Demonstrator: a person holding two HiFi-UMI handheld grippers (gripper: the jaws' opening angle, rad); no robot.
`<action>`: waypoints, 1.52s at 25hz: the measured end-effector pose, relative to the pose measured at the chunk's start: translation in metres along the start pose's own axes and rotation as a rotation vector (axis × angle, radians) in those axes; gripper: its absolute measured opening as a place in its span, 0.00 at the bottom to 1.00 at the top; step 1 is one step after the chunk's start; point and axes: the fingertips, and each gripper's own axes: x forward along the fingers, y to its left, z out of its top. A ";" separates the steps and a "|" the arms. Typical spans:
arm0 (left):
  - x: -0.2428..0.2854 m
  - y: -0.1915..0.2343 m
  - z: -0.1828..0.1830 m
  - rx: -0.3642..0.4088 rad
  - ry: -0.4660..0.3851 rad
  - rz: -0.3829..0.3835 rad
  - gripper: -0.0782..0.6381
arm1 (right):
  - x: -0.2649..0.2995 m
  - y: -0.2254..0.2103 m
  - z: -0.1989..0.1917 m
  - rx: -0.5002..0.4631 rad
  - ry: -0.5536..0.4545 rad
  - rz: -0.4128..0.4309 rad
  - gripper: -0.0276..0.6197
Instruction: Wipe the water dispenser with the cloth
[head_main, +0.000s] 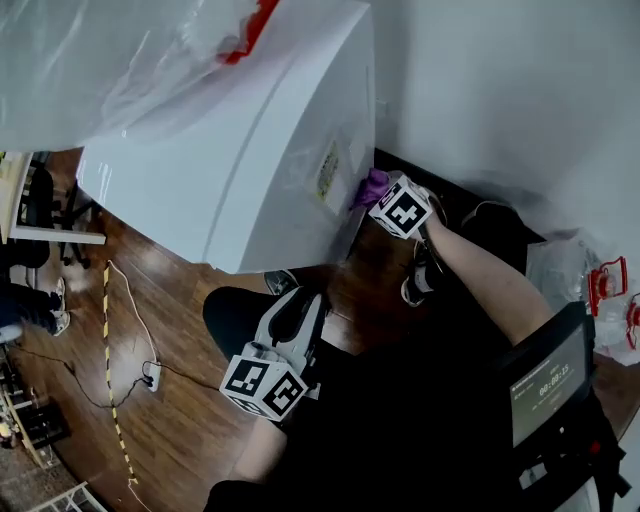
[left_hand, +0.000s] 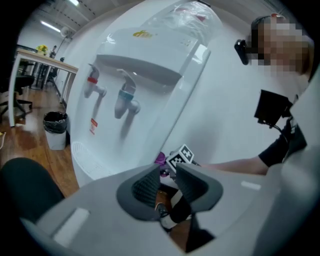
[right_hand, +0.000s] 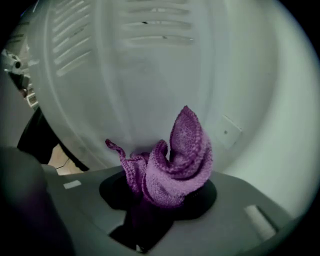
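Your right gripper (head_main: 383, 197) has its jaws clamped on the purple cloth (right_hand: 172, 160). The cloth is caught low in the jaws, and a bunched fold stands proud of the tips. That loose fold is the working face, so fabric rather than hard jaw should meet the casing. You hold this gripper angled downward at the rear corner of the water dispenser (head_main: 250, 170), low on the body near the floor (head_main: 170, 420). The right gripper view looks onto the back panel, with its vent slots (right_hand: 157, 30) higher up. The cloth lies right at the panel, though no view confirms whether it presses on it. In my judgement, the wipe is at the rear lower section. The front face and the taps (left_hand: 125, 97) look untouched by the cloth at this moment. Your left gripper (head_main: 297, 308) hangs low by your leg, well apart from the dispenser. Its jaws stand partly apart with nothing between them; only your shoe and the other gripper show through the gap. It appears parked out of the way, since a one-handed wipe needs no second grip. The dispenser stands on the floor against the wall, so reach behind it looks tight.
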 end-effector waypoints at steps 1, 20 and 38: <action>0.005 0.000 0.000 0.003 0.011 -0.016 0.28 | 0.001 0.023 -0.001 -0.022 0.000 0.039 0.31; 0.057 -0.046 -0.022 0.290 0.257 -0.257 0.28 | 0.057 -0.057 -0.030 -0.134 0.198 -0.015 0.31; 0.056 -0.054 -0.024 0.325 0.258 -0.299 0.28 | 0.073 0.172 -0.086 -0.235 0.252 0.363 0.31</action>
